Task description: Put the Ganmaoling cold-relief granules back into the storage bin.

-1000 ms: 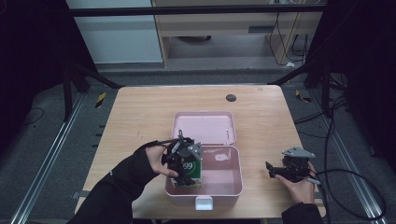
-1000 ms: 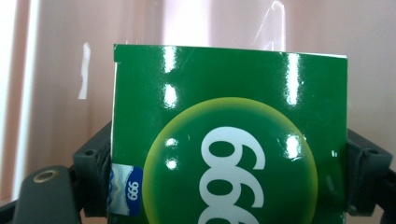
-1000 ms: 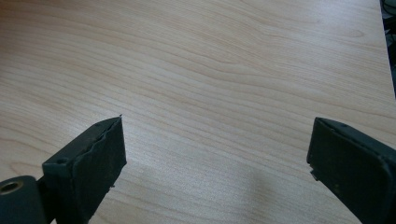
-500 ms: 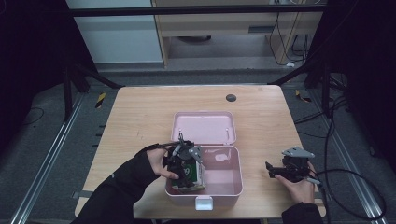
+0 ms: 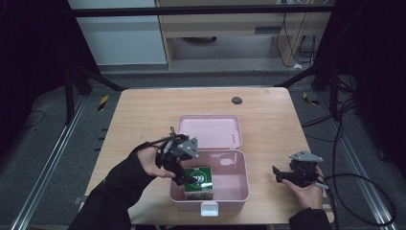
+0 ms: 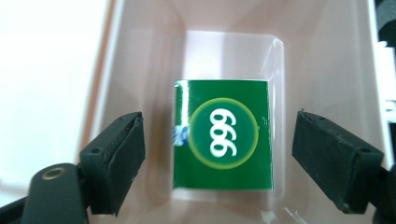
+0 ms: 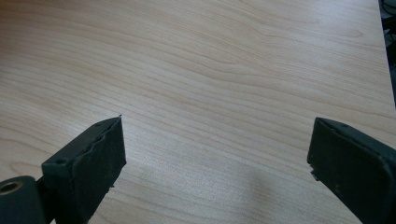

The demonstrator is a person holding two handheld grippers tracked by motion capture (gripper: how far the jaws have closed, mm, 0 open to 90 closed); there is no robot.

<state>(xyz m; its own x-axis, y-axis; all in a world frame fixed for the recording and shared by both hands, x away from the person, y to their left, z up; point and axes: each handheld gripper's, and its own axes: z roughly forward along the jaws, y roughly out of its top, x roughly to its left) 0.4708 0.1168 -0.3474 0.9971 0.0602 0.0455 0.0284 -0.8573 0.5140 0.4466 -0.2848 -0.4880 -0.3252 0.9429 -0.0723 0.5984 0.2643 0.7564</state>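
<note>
The green square carton marked 999 lies flat on the floor of the open pale-pink plastic box, in its 9 o'clock half; a second ago I saw it standing tilted in my left jaws. Around them, the light wooden table carries the box at 6 o'clock, lid laid back toward 12. My left gripper now hangs over the carton with jaws spread wide, clear of both its sides. My right gripper has not moved from 4 o'clock, jaws parted over bare wood.
</note>
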